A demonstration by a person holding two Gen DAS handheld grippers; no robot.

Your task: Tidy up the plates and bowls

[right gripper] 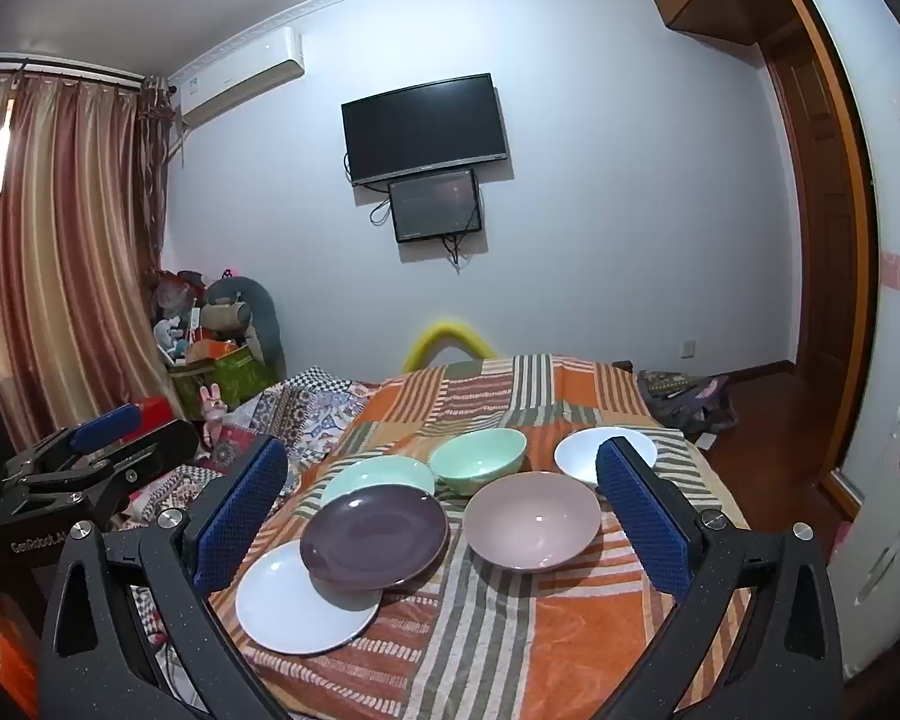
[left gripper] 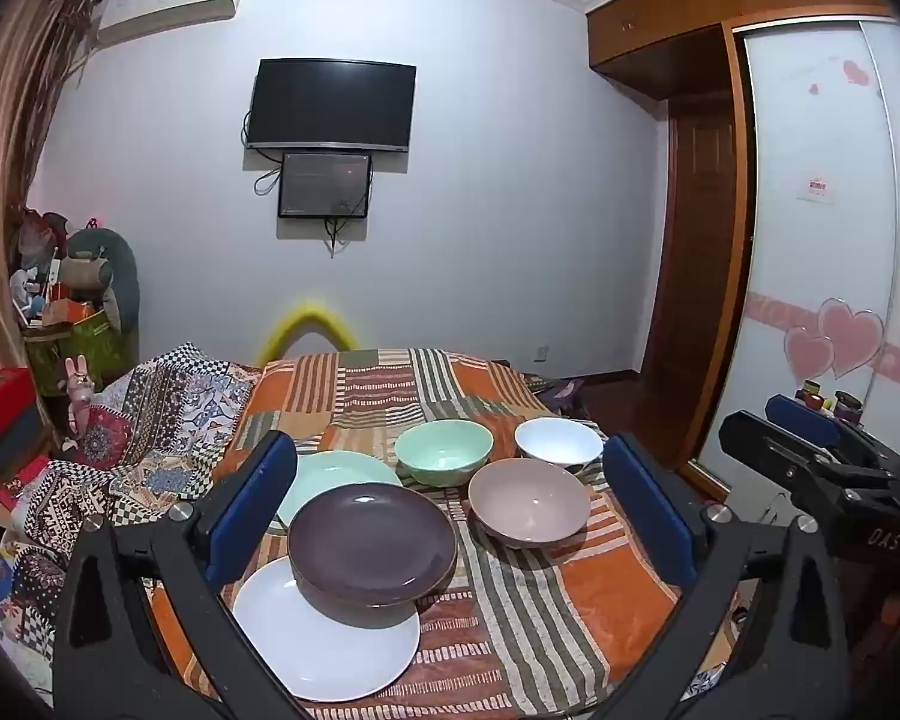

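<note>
In the left wrist view the left tongs (left gripper: 450, 492) hang spread wide with nothing between the pads, aimed slightly down at the patchwork cloth (left gripper: 558, 618), a stance that suits lining up a first pick. Between the fingers lie the brown plate (left gripper: 371, 543), overlapping the white plate (left gripper: 324, 642) nearer the tongs, and the green plate (left gripper: 342, 471) partly behind the left pad; ahead sit the green bowl (left gripper: 444, 450), pink bowl (left gripper: 529, 501) and white bowl (left gripper: 558, 441), all apart, unsorted. The right tongs' body at the right edge reads "DAS". In the right wrist view the right tongs (right gripper: 444, 516) also stand wide apart and empty, framing the same crockery; the pink bowl (right gripper: 533, 519) lies nearest its right pad. The other tongs, at left, read "GenRobot.A", the rest cut off.
</note>
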